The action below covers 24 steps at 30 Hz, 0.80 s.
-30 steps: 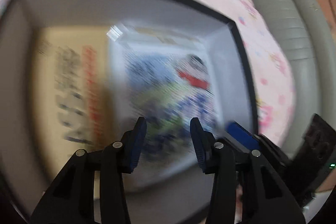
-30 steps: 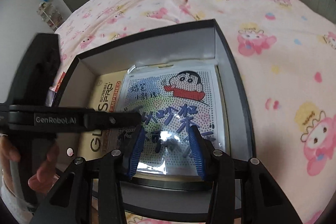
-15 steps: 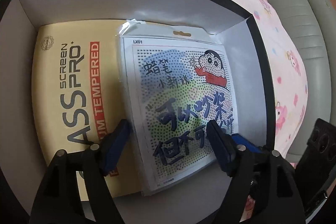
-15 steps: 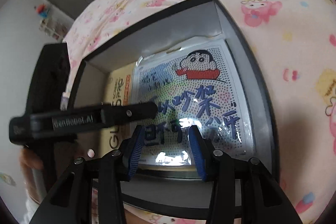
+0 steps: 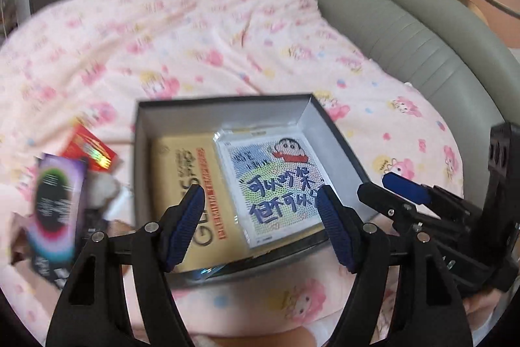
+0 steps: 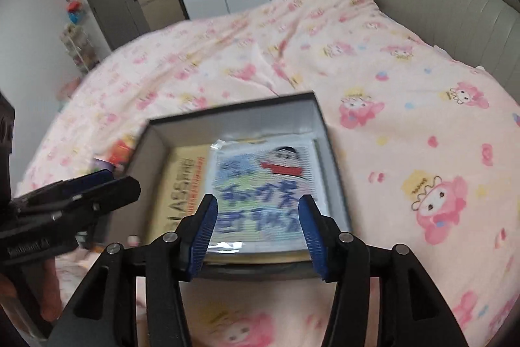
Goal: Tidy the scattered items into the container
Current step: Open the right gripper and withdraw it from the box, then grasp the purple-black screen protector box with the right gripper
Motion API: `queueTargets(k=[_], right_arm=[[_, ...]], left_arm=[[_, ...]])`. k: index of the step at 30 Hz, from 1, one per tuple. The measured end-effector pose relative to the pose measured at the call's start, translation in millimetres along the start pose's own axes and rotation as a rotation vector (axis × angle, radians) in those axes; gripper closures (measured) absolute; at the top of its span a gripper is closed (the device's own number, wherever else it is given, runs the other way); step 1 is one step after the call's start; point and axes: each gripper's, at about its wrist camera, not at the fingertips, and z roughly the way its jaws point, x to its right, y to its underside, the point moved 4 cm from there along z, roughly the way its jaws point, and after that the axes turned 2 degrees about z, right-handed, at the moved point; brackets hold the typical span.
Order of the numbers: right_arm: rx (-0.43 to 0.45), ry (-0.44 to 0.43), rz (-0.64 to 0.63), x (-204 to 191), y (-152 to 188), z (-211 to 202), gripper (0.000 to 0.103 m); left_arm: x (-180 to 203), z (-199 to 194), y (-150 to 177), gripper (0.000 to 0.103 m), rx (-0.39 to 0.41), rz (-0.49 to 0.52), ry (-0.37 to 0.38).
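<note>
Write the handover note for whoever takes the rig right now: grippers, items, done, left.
Left hand-held gripper: open and empty above the box; its jaws have just been opening.
Right hand-held gripper: open and empty, jaws just opened further.
Box: on the pink bedspread, lid off.
Done: the yellow screen-protector pack lies flat in the box, and the cartoon sticker pack lies beside it, partly overlapping.
Left: a purple box, a red packet and a small pale item sit on the bedspread left of the box.
</note>
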Motion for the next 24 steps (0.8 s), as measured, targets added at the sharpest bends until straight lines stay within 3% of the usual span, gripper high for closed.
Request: queueTargets(k=[2,9,15,19,22,24], right_arm=[[0.04,-0.004,-0.003,-12,1,-21,0.044],[0.085,-0.024,-0.074,-72,1,-51,0.039],[0.056,-0.132,-0.198,-150,-3,-40,0.04],[0.02,-0.262,-0.262,-200,0,-17,0.04],[-0.053,-0.282,-0.268,-226,13,18,0.04],[-0.138,-0.312,-0.276,-241,25,45,0.04]], left_arm=[[10,-30,11,0.029,0.023,0.011,0.023],[2,-96,34,0.025,0.083,0.022,0.007],[-64,-140,37,0.027,0.126,-0.045,-0.055],[-113,-160,49,0.026,0.175,-0.15,-0.114],[-156,-154,64,0.027,0.169,-0.213,-0.193],[-190,-139,76,0.032,0.128,-0.284,-0.174]])
